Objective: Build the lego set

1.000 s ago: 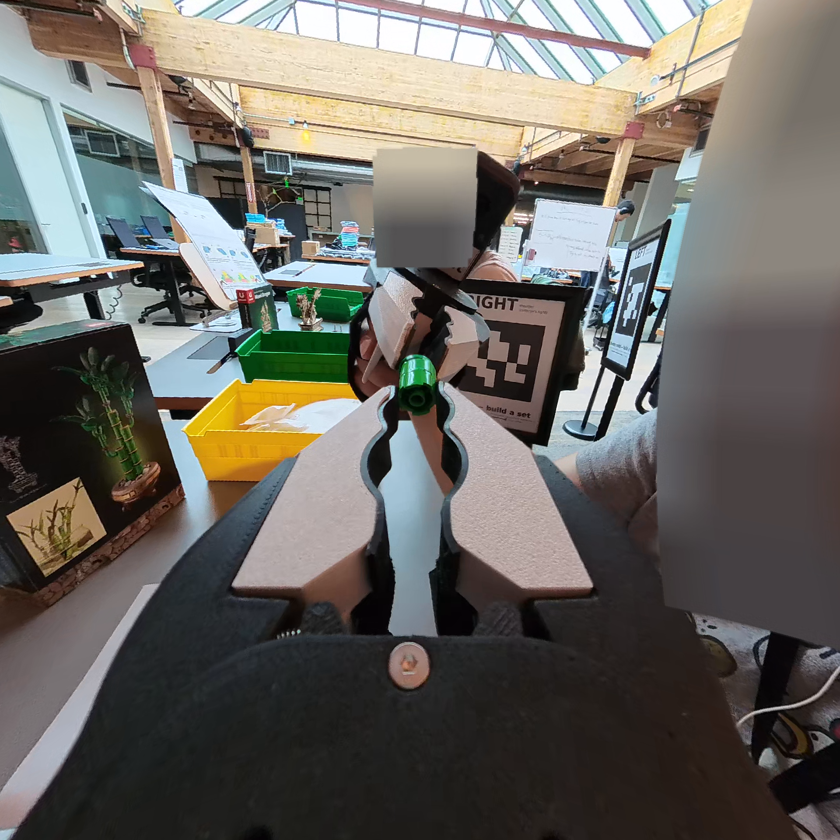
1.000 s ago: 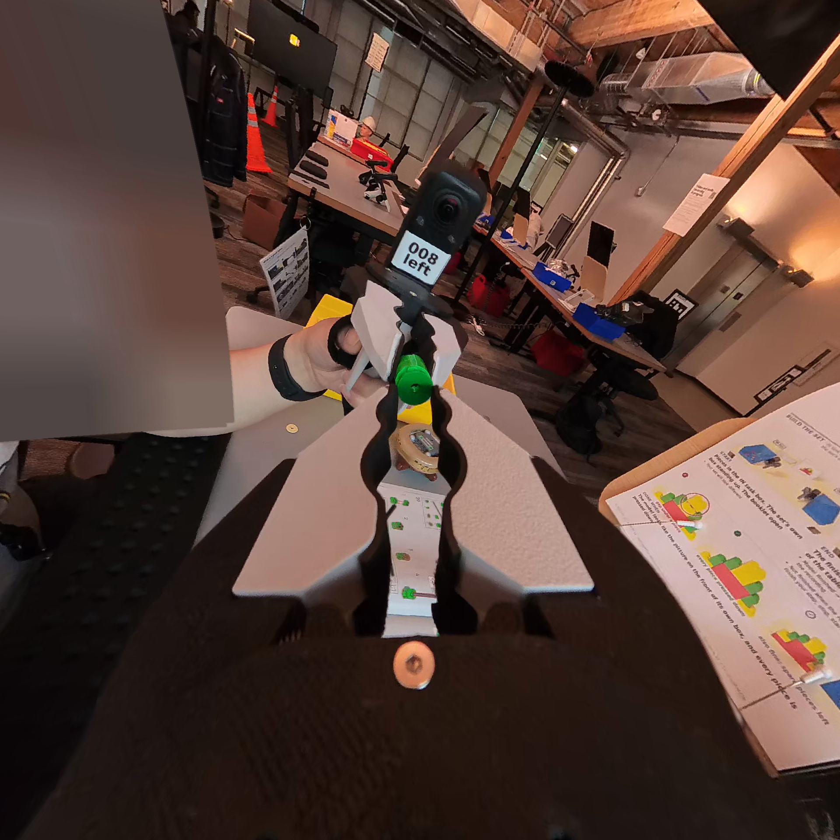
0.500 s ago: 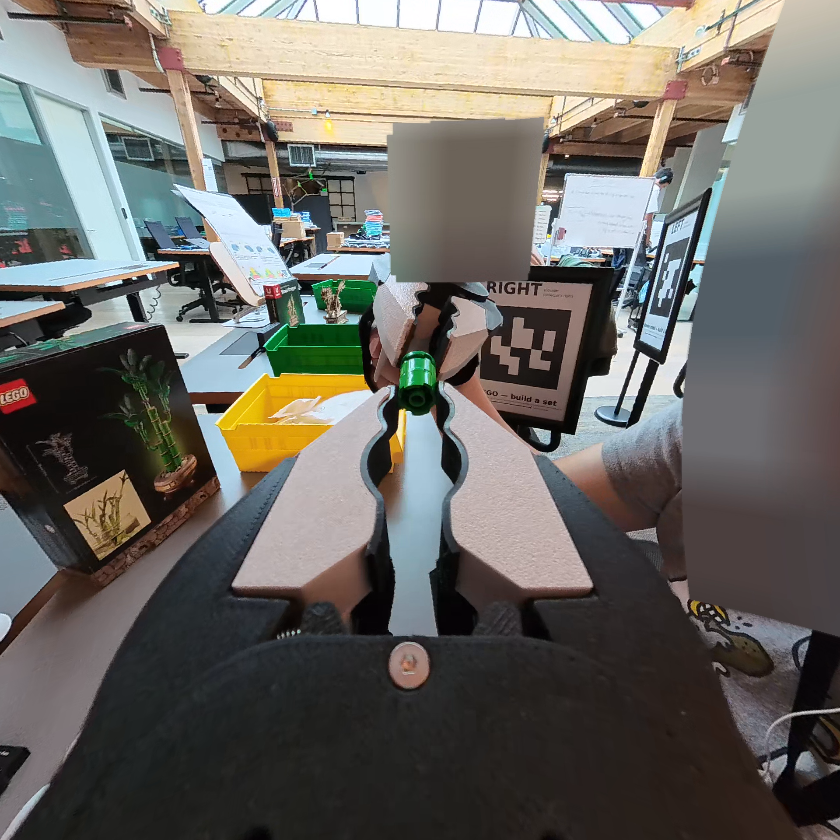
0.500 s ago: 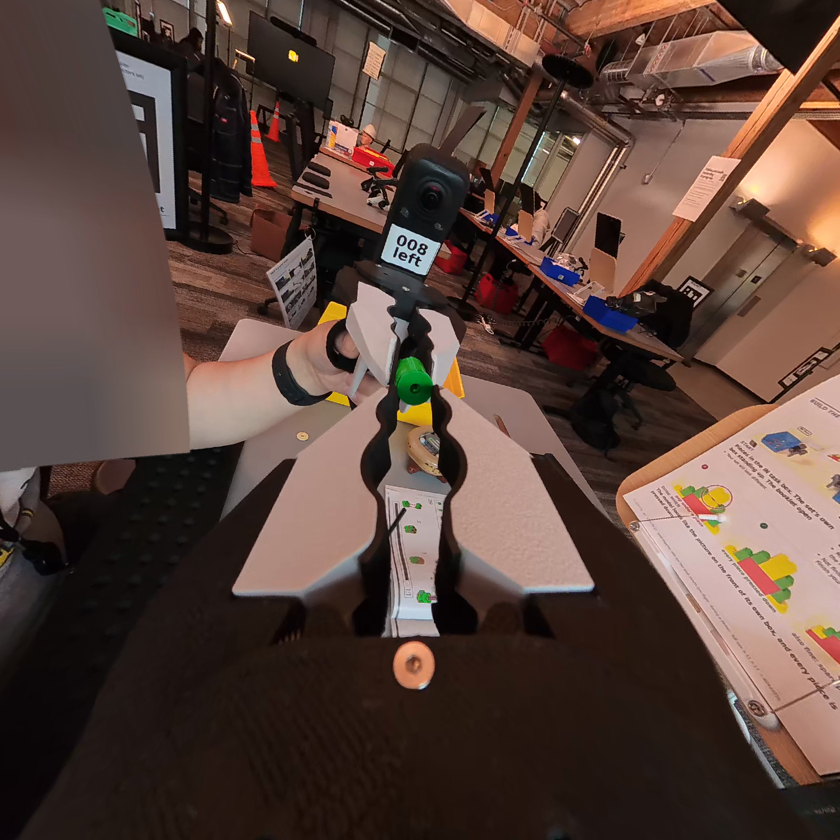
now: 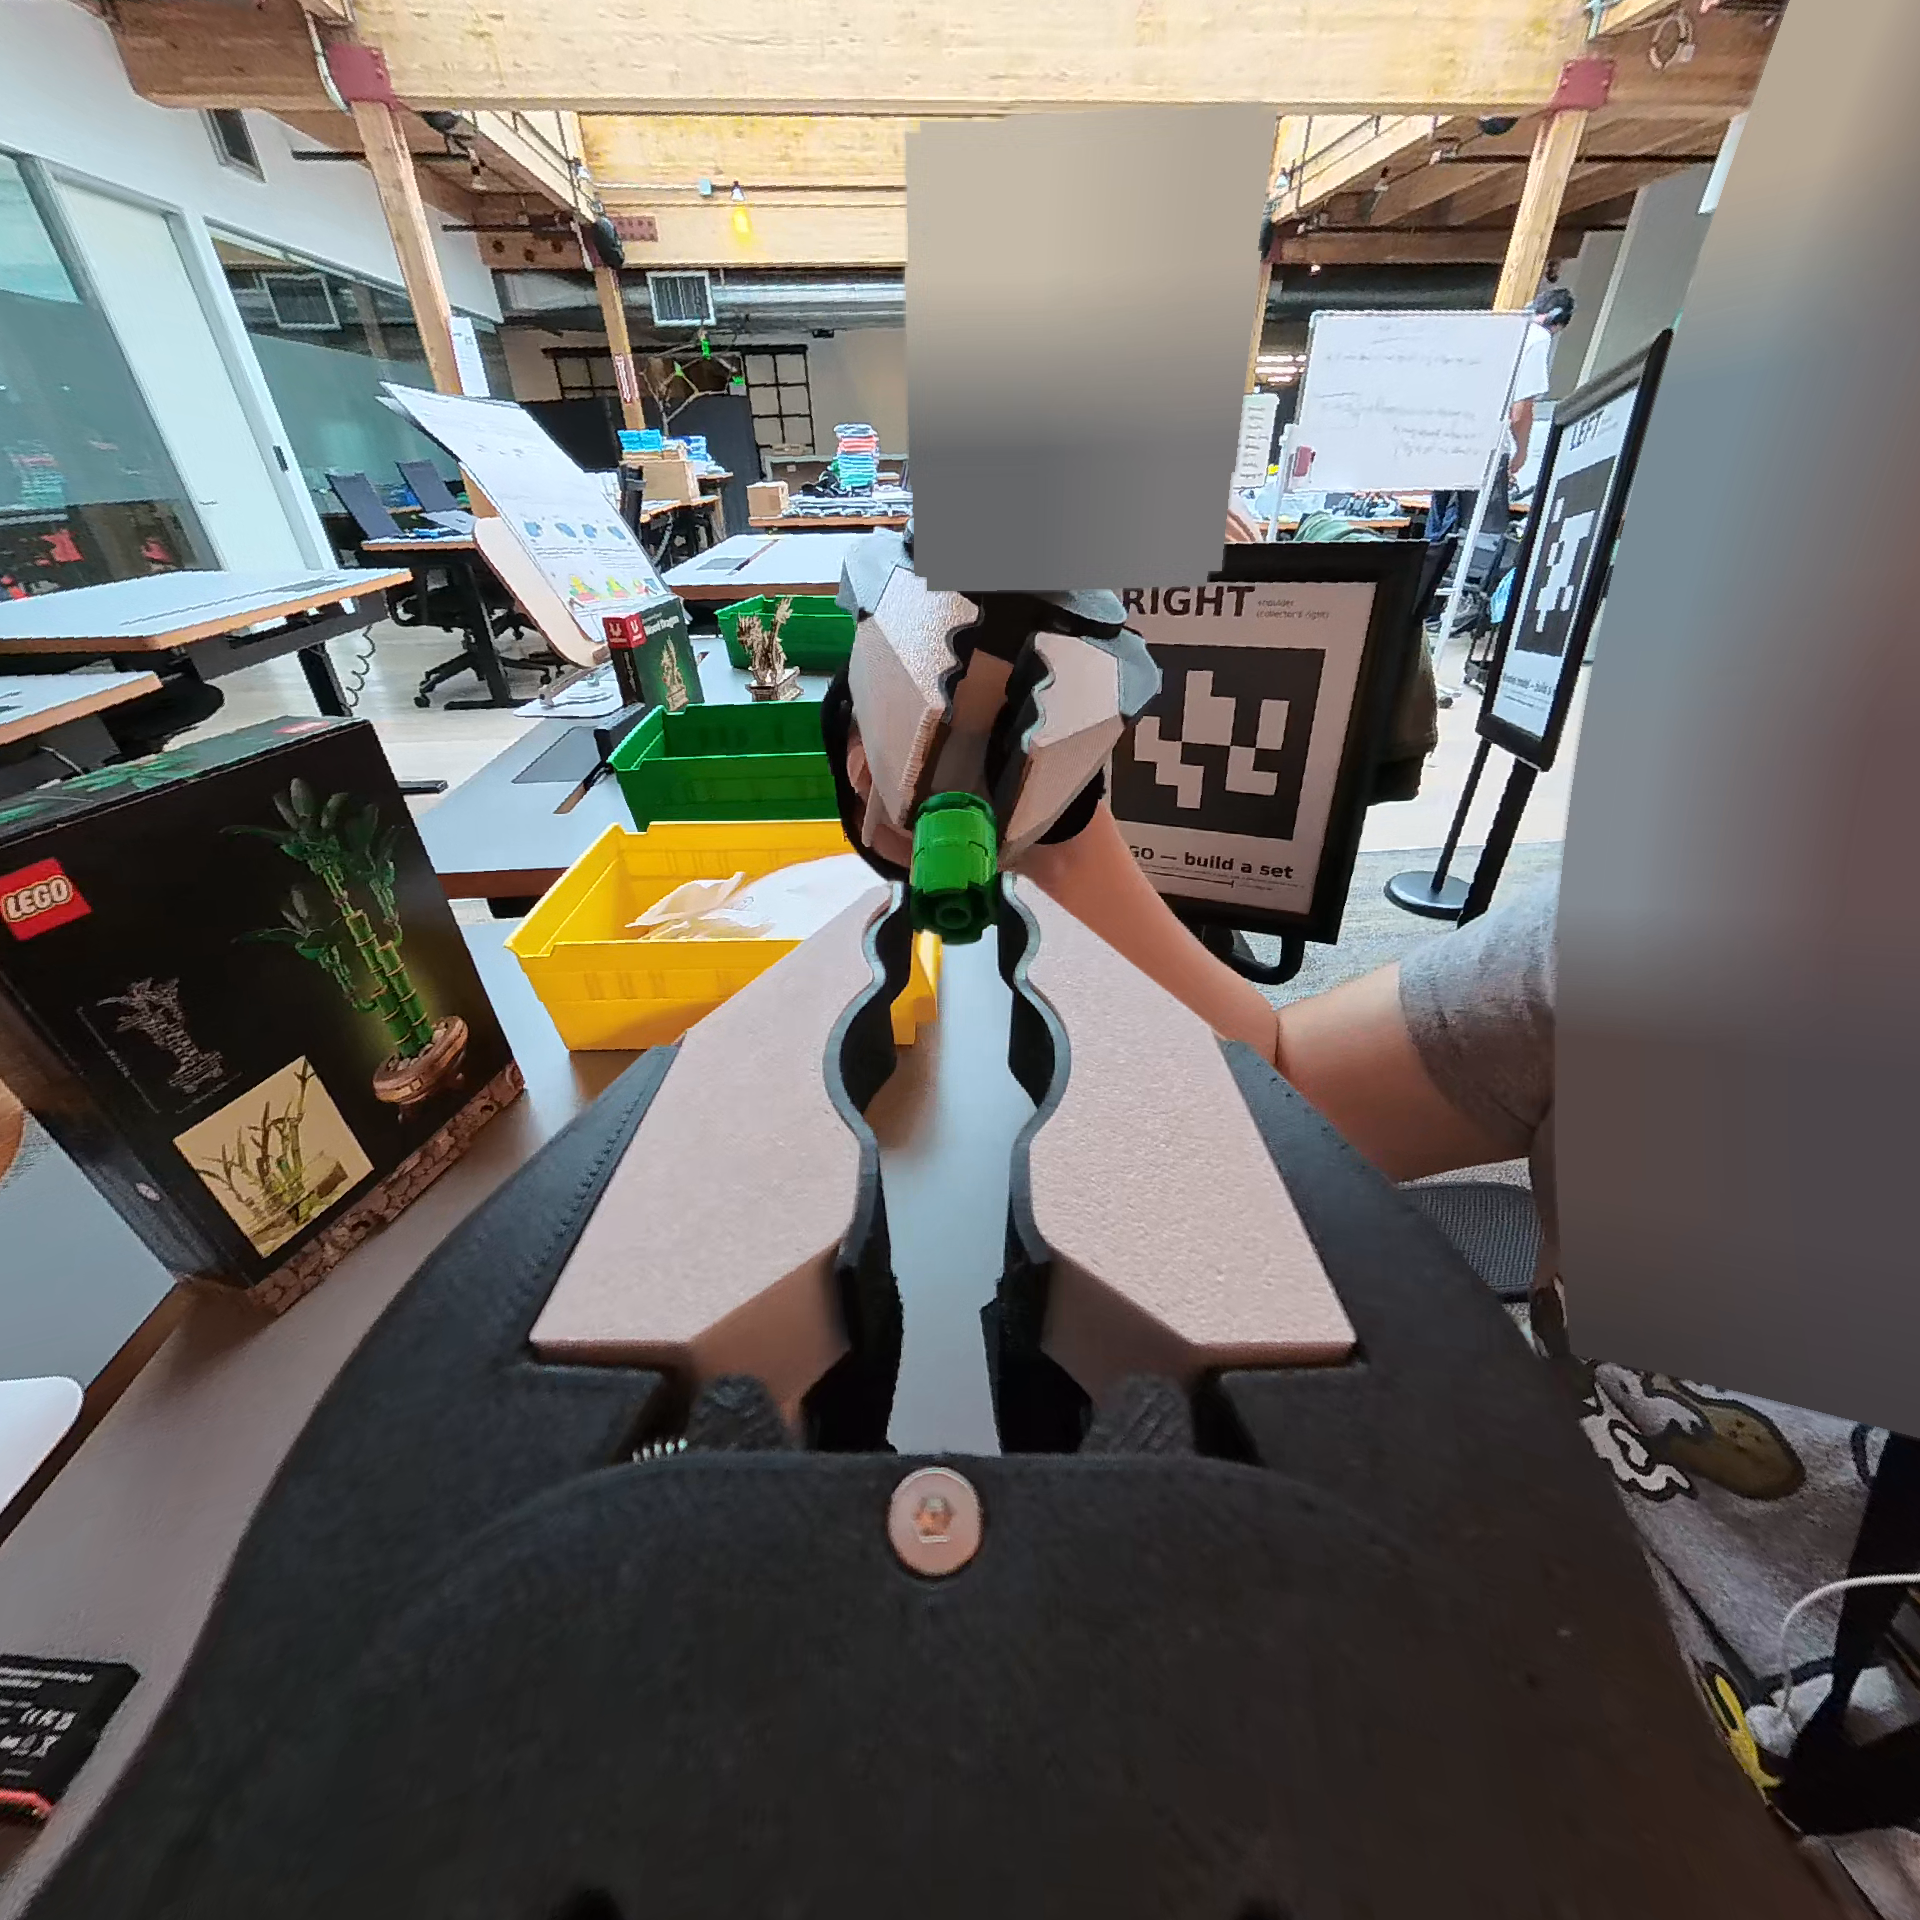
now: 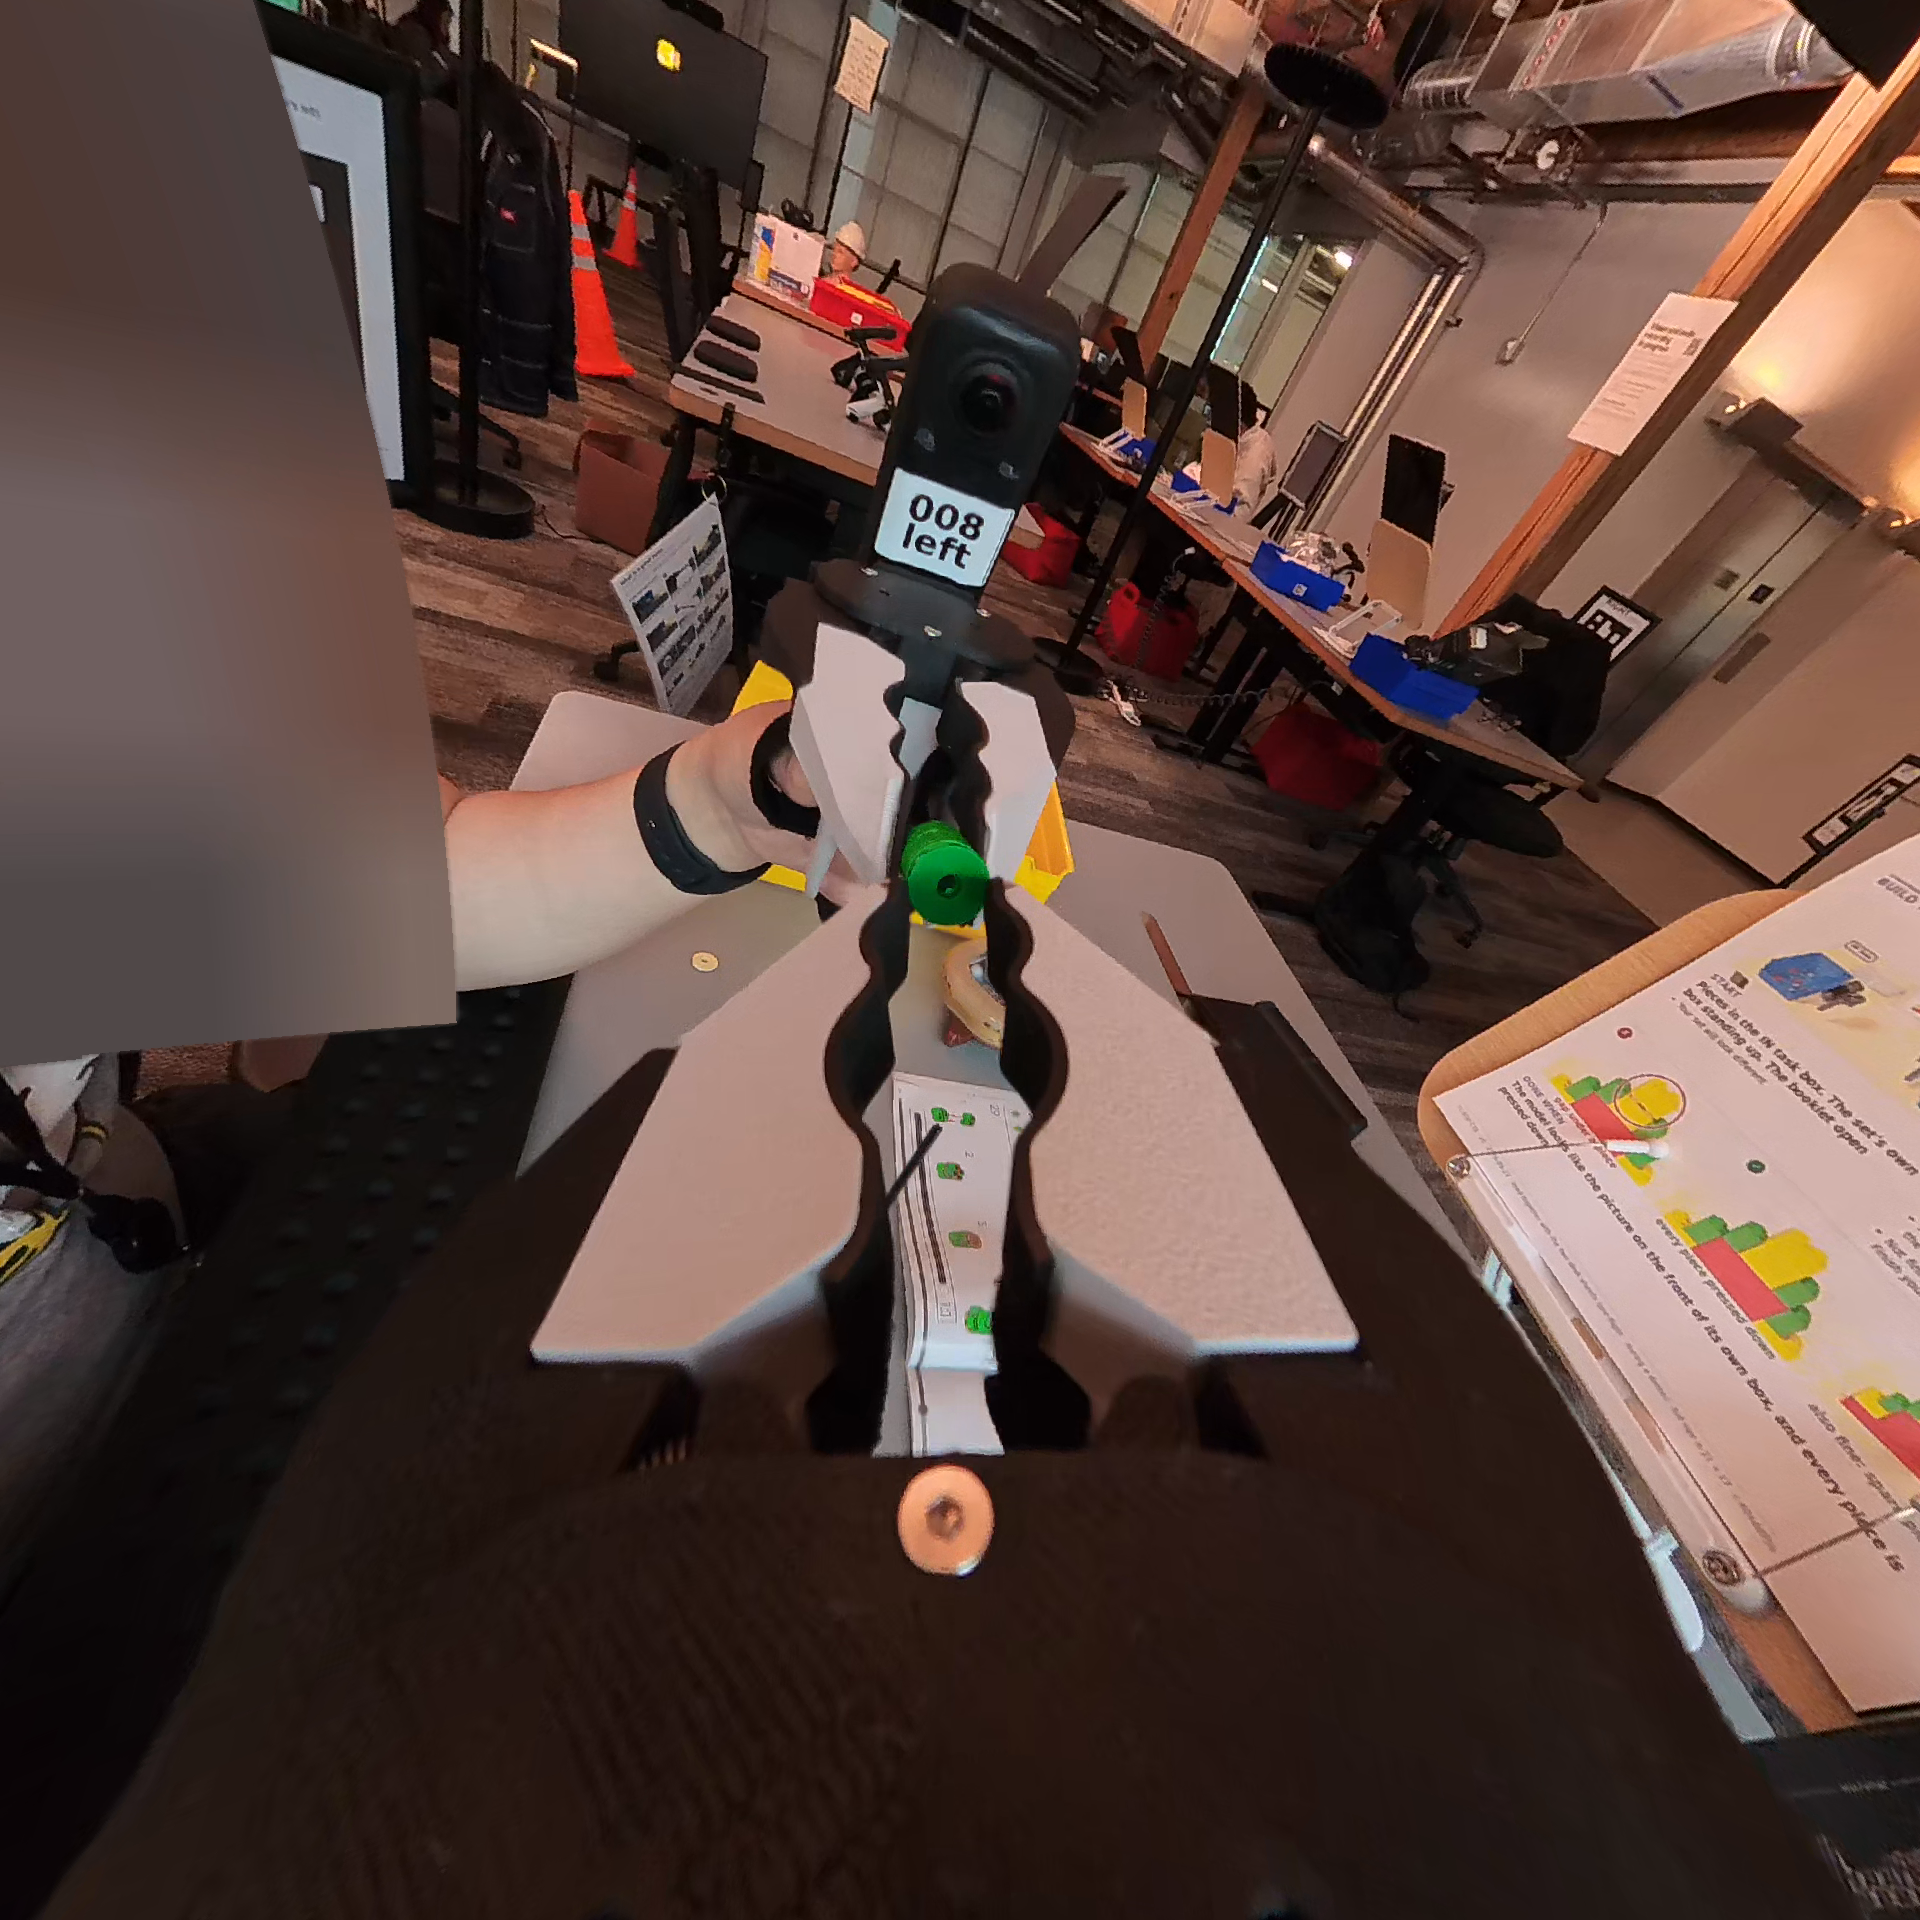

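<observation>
A green round lego piece (image 5: 951,857) hangs in the air between my two grippers, which face each other tip to tip. My left gripper (image 5: 948,906) is shut on its near end in the left wrist view. The right gripper (image 5: 982,727), held by a hand, grips the far end. In the right wrist view my right gripper (image 6: 943,896) is shut on the same green piece (image 6: 943,871), and the left gripper (image 6: 925,764) with its camera holds the other end. An open instruction booklet (image 6: 951,1247) and a tan round base piece (image 6: 975,997) lie on the table below.
The black lego box (image 5: 239,987) stands at the left on the table. A yellow bin (image 5: 665,961) with white bags and a green bin (image 5: 727,769) sit behind it. An instruction board (image 6: 1714,1247) leans at the right. Framed marker signs (image 5: 1226,748) stand behind. The tips of both grippers are at nearly the same place.
Both grippers have stayed tip to tip on the green piece while tilting down together, so more of the table, box and booklet shows. The green piece now looks a little longer between the tips.
</observation>
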The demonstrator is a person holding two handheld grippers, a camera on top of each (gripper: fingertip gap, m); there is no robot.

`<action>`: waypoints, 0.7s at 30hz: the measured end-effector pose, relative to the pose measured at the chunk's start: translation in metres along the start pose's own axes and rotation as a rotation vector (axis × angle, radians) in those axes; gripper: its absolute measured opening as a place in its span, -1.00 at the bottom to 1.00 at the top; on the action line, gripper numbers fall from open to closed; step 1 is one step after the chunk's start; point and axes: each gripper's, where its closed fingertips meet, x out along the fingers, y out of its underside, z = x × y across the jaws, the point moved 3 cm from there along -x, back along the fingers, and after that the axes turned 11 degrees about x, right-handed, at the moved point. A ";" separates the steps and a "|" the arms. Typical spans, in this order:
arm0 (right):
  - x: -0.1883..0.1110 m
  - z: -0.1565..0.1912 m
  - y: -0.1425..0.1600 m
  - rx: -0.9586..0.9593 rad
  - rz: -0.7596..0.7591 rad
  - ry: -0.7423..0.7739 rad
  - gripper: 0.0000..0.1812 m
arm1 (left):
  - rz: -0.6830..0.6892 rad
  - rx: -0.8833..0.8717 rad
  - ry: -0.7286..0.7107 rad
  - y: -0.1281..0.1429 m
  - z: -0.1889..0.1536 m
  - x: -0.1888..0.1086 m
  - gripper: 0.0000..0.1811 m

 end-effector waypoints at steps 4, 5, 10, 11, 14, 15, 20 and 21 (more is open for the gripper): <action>-0.001 0.000 0.002 0.009 0.013 -0.005 -0.85 | 0.015 0.015 -0.003 0.002 0.000 0.001 -0.86; -0.001 0.000 0.003 0.007 0.016 -0.007 -0.85 | 0.024 0.022 -0.005 0.002 -0.001 0.000 -0.86; 0.002 0.000 0.004 -0.034 0.017 -0.002 -0.85 | 0.035 0.037 -0.016 0.001 0.000 -0.003 -0.86; 0.002 0.000 0.004 -0.032 0.015 -0.001 -0.85 | 0.031 0.036 -0.018 0.001 0.000 -0.003 -0.86; 0.006 -0.003 0.009 -0.027 0.037 0.006 -0.85 | 0.020 0.040 -0.041 -0.001 0.003 -0.006 -0.86; 0.008 -0.003 0.011 -0.033 0.053 0.006 -0.86 | 0.026 0.039 -0.045 -0.001 0.004 -0.007 -0.86; 0.013 -0.002 0.011 -0.063 0.041 0.005 -0.92 | 0.026 0.036 -0.053 -0.004 0.005 -0.013 -0.86; 0.014 -0.002 0.011 -0.062 0.041 0.009 -0.92 | 0.029 0.038 -0.059 -0.003 0.005 -0.013 -0.86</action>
